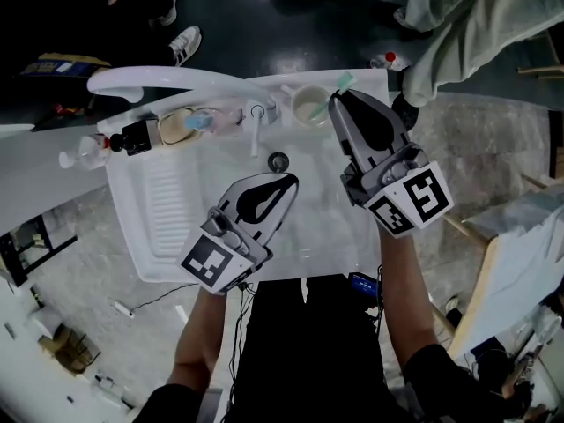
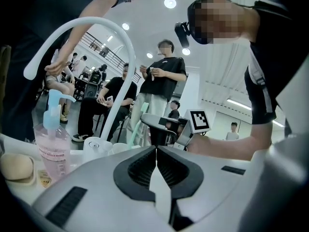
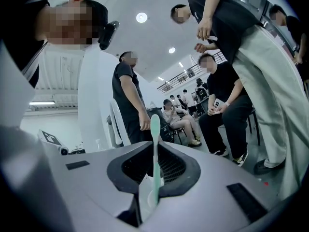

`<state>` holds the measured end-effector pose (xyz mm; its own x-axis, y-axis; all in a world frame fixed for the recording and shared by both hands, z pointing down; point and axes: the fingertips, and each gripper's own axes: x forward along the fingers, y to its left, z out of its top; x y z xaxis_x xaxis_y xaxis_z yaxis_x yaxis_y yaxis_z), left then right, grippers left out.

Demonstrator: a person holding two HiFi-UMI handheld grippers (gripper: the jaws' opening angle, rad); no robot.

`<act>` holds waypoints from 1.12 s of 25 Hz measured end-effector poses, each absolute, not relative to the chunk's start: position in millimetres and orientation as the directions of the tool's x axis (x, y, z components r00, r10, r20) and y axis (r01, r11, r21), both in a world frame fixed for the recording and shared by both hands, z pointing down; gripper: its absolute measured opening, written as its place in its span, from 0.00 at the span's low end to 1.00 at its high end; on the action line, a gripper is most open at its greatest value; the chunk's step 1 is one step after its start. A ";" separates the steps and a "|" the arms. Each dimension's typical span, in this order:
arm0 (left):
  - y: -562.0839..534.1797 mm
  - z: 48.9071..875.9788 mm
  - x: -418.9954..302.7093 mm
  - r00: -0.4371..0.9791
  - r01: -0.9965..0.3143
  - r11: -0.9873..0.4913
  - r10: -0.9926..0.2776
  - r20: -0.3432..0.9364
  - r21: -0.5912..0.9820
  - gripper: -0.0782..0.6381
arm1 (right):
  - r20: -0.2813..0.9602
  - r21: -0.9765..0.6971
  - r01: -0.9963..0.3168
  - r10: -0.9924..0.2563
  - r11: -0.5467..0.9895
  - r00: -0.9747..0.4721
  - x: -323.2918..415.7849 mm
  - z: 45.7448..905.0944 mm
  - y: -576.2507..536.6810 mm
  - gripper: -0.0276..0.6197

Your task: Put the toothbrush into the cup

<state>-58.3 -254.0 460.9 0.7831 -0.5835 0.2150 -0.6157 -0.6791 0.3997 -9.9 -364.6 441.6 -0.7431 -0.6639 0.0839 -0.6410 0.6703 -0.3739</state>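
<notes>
A mint-green toothbrush (image 3: 155, 124) stands upright between the jaws of my right gripper (image 3: 151, 145), which is shut on its handle. In the head view its head (image 1: 345, 81) pokes out past the right gripper (image 1: 338, 100), just right of the white cup (image 1: 309, 106) at the back of the sink. My left gripper (image 1: 288, 180) hovers over the basin near the drain, shut with nothing in it. In the left gripper view its jaws (image 2: 156, 149) meet, and beyond them I see the cup (image 2: 120, 148), the toothbrush (image 2: 138, 124) and the right gripper (image 2: 163, 128).
A white sink (image 1: 176, 218) with a curved faucet (image 1: 167, 82) and a drain (image 1: 278, 159). A clear pump bottle (image 2: 50, 146) and a sponge (image 2: 17, 167) sit at the back left. Several people stand or sit close behind the sink.
</notes>
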 end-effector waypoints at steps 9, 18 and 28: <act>-249.5 470.4 -64.4 0.779 -0.620 -0.667 -0.584 0.226 0.414 0.12 | 0.110 -0.387 -0.637 -0.652 0.666 -0.750 -16.9 463.0 -361.5 0.10; -248.5 470.4 -63.5 0.786 -0.612 -0.670 -0.577 0.224 0.421 0.12 | 0.147 -0.393 -0.640 -0.642 0.660 -0.752 -18.7 478.5 -359.0 0.10; -243.9 470.4 -60.3 0.791 -0.605 -0.671 -0.569 0.226 0.429 0.12 | 0.201 -0.370 -0.651 -0.627 0.663 -0.752 -15.8 496.8 -356.4 0.10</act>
